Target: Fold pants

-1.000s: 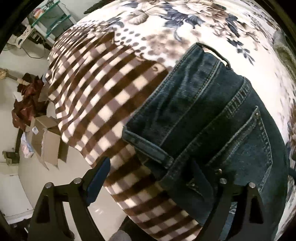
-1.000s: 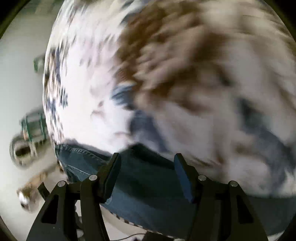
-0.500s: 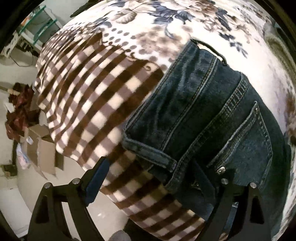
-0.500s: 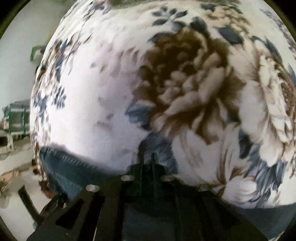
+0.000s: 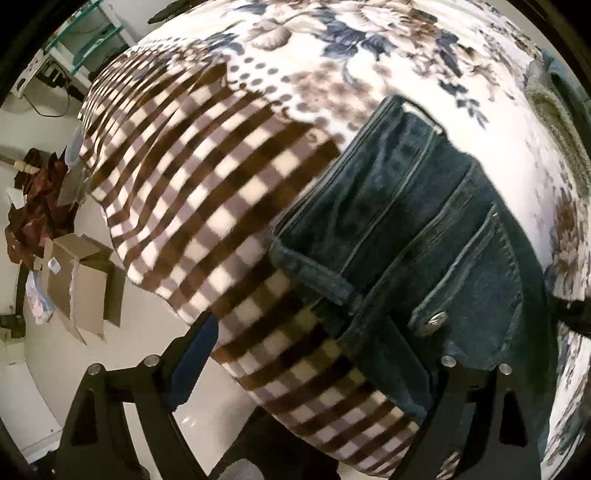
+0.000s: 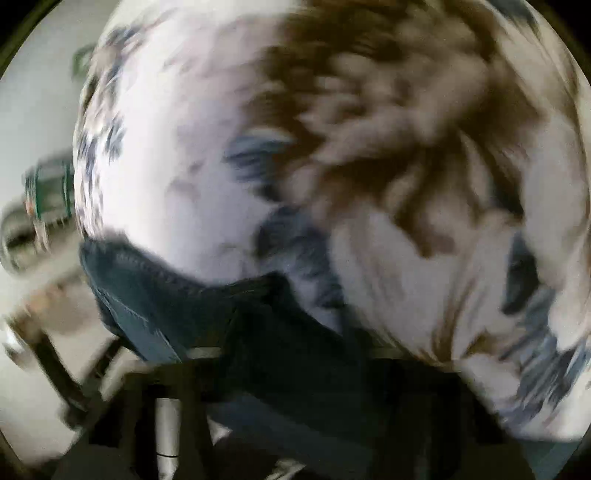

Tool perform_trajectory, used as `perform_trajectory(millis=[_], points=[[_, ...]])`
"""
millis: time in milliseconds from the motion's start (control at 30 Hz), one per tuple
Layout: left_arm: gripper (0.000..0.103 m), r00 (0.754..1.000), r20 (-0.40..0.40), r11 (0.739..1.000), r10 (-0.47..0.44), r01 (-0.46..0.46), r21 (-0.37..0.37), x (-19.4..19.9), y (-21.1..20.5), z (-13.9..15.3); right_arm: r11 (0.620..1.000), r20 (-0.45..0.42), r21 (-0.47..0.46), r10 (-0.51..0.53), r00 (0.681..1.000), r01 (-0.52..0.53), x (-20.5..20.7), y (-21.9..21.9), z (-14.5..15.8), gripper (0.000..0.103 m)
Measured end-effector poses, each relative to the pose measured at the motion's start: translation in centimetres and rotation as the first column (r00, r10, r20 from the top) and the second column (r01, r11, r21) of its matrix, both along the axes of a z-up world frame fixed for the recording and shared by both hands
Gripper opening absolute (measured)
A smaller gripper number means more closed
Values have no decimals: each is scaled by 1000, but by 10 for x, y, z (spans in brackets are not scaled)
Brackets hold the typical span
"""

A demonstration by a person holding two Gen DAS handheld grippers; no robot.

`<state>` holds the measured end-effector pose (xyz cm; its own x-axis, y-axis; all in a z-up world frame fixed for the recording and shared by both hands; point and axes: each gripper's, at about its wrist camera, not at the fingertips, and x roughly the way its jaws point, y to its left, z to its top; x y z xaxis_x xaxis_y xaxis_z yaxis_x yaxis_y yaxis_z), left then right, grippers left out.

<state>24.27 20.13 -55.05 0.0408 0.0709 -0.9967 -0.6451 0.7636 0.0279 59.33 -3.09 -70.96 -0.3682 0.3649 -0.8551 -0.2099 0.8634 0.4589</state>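
Note:
Dark blue jeans [image 5: 417,236] lie on a blanket with brown checks and flowers [image 5: 207,177]; the waistband, a back pocket and a metal button [image 5: 434,319] face me. My left gripper [image 5: 310,354] is open, its right finger [image 5: 413,362] over the denim by the waistband and its left finger [image 5: 192,358] off the blanket's edge. In the blurred right wrist view the jeans [image 6: 155,295] bunch up over my right gripper [image 6: 291,354], which looks shut on a fold of denim; its fingertips are hidden by cloth.
The blanket's edge [image 5: 155,288] drops to a pale floor on the left. Cardboard boxes [image 5: 81,280], a dark red cloth heap [image 5: 33,206] and a glass shelf [image 5: 85,33] stand beyond it. A greenish cloth [image 5: 554,110] lies at far right.
My right gripper closed on the jeans between one second and half a second ago and is now moving fast, dragging denim with it. My left gripper has crept forward over the waistband.

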Motion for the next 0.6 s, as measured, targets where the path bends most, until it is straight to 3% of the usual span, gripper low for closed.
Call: perform_trajectory(millis=[33, 67, 100, 200, 233, 300, 367, 400, 433, 500, 600], points=[[91, 1000, -7, 1000, 6, -6, -5, -2, 2, -3, 999, 48, -27, 32, 998, -31, -3, 7, 6, 5], [91, 1000, -7, 1000, 12, -12, -10, -3, 4, -5, 995, 158, -86, 65, 985, -52, -5, 13, 22, 5], [91, 1000, -1, 1000, 17, -17, -16, -5, 6, -6, 994, 192, -102, 52, 980, -32, -5, 13, 30, 4], [91, 1000, 8, 1000, 0, 0, -5, -7, 8, -8, 985, 305, -108, -92, 948, 131, 10, -10, 49, 0], [91, 1000, 4, 1000, -6, 6, 1, -7, 7, -9, 980, 306, -107, -128, 943, 168, 17, -20, 47, 0], [91, 1000, 6, 1000, 6, -6, -20, -11, 12, -9, 960, 178, -71, -254, 951, 270, 22, -40, 34, 0], [91, 1000, 15, 998, 27, -26, -51, -14, 16, -3, 949, 149, -69, -295, 944, 307, 19, -52, 34, 2], [91, 998, 36, 997, 44, -42, -71, -18, 20, 3, 948, 110, -66, -304, 946, 312, 15, -60, 37, 11], [91, 997, 52, 995, 61, -57, -83, -20, 22, 8, 943, 95, -61, -320, 943, 327, 8, -65, 42, 28], [91, 992, 83, 991, 98, -90, -100, -24, 29, 15, 918, 101, -16, -392, 914, 396, -26, -79, 60, 50], [90, 987, 95, 986, 128, -117, -117, -21, 41, 6, 869, 46, -30, -492, 869, 493, -82, -104, 73, 52]])
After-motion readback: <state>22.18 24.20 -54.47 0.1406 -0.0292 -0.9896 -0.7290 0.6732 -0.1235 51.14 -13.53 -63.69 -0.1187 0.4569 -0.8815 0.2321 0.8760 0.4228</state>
